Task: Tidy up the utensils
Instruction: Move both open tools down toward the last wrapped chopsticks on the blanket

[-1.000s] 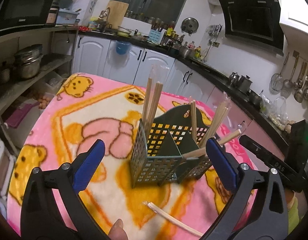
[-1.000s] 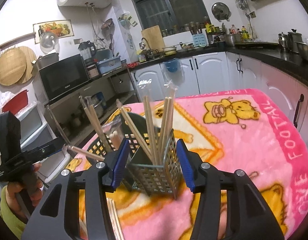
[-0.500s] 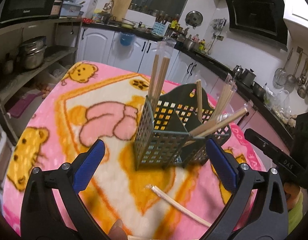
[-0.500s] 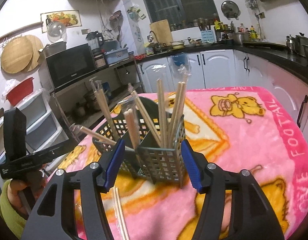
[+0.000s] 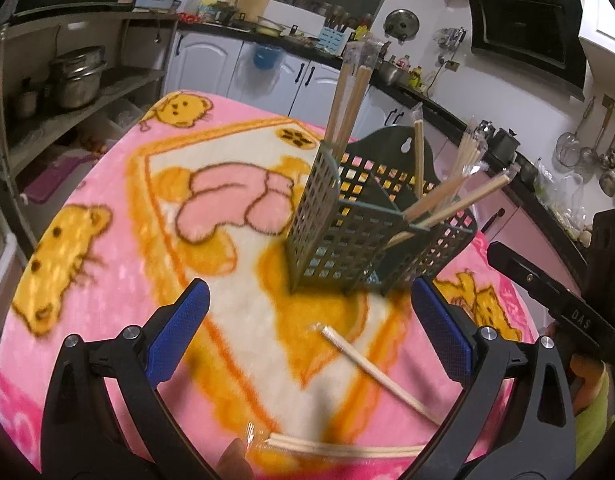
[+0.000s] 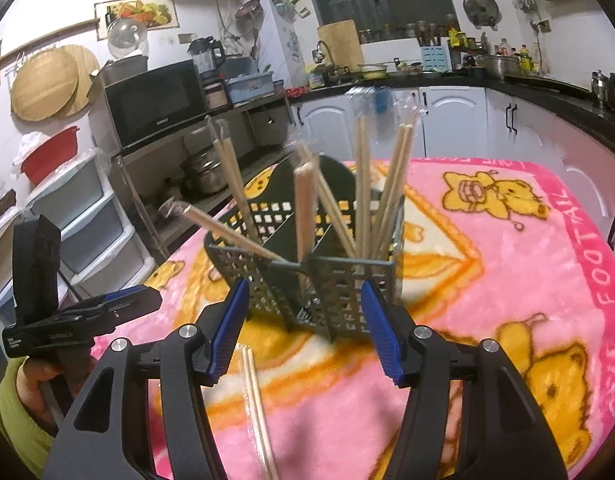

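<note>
Pink fleece blanket (image 5: 119,264) with yellow bears covers the surface in the left wrist view. The left tongs (image 5: 307,328) stand wide with nothing between the blue pads. Ahead of them, apart from both pads, stands the dark green utensil basket (image 5: 347,232), its perforated walls divided into compartments holding upright and leaning chopsticks (image 5: 349,104), some with clear wrapper at the tips. Motion blur softens the basket's base, so which compartment each stick sits in is hard to tell. One loose chopstick (image 5: 379,368) lies on the blanket between the pads, slanting toward the right finger, which hides its far end. A wrapped pair (image 5: 339,449) lies across the bottom, nearly cut off by the frame edge. At the right edge the other black tool and a green sleeve (image 5: 591,396) show only in part.

From the right wrist view, the right tongs (image 6: 305,332) have just been opening and sit at a middling gap. The basket (image 6: 339,292) rises just beyond the pads, its near corner seen between them, and I cannot tell whether either pad touches it. A loose pair of chopsticks (image 6: 257,408) lies below, running off the bottom edge. The left tool (image 6: 83,316) hangs at the left, well apart from the basket.
</note>
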A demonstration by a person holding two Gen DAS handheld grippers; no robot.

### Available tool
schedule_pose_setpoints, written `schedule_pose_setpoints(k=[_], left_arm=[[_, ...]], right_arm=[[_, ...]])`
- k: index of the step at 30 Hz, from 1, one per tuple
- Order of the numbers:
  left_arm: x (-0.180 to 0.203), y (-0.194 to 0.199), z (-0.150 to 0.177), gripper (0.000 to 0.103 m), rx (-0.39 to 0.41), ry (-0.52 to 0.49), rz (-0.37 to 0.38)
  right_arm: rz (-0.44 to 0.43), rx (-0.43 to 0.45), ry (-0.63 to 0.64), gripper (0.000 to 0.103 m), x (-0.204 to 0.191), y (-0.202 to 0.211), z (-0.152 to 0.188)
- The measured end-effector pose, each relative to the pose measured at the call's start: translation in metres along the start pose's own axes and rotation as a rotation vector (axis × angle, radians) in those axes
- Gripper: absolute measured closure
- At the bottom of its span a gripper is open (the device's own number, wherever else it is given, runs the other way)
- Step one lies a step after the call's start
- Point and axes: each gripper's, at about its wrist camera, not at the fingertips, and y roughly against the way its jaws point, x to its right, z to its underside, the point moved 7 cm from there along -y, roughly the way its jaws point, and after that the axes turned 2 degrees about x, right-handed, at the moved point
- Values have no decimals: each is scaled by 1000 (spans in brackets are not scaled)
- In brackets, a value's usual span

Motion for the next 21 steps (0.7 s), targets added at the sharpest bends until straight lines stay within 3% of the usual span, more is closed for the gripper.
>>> schedule_pose_setpoints(k=[21], left_arm=[[-27, 16, 46, 11, -67, 57, -11]], right_arm=[[-40, -83, 41, 47, -24, -17, 24]])
